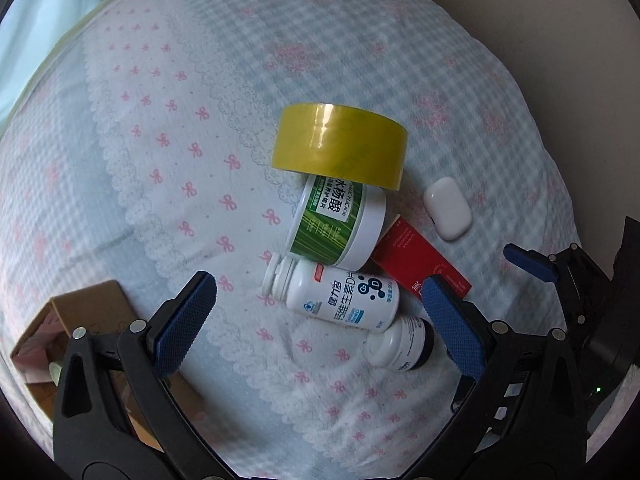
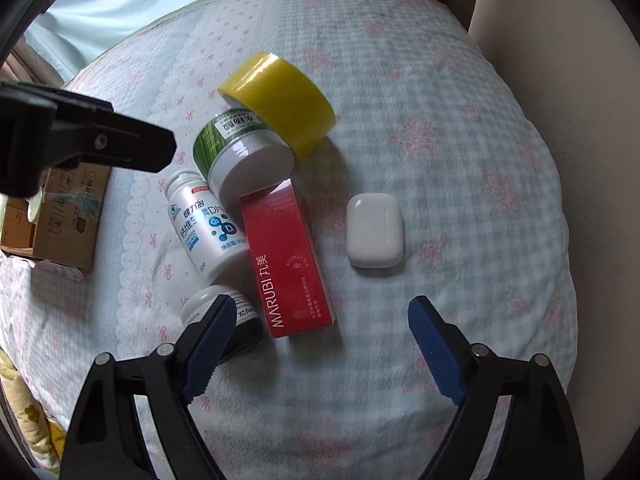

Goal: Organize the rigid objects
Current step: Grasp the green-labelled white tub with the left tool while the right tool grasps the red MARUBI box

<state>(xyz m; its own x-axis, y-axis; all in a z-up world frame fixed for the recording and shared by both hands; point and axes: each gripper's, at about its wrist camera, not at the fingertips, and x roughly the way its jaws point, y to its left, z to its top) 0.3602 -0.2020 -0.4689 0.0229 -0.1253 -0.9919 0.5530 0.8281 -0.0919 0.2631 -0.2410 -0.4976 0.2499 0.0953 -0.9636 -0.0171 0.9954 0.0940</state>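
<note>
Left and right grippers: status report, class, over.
Left gripper open, empty, over white vitamin bottle. Right gripper open, empty, near red box. Tape roll leans on green jar; items piled together.

Quilted bedspread, pale blue gingham with pink bows and white lace-patterned bands, filling most of both views. Pale mint sheet at 11 o'clock beyond the bedspread's edge. Beige wall or headboard surface from 1 to 3 o'clock in the right wrist view. Folded bedding with a yellow floral print at 8 o'clock, at the bedspread's lower edge. In the left wrist view, the same mint sheet at 10 o'clock.
</note>
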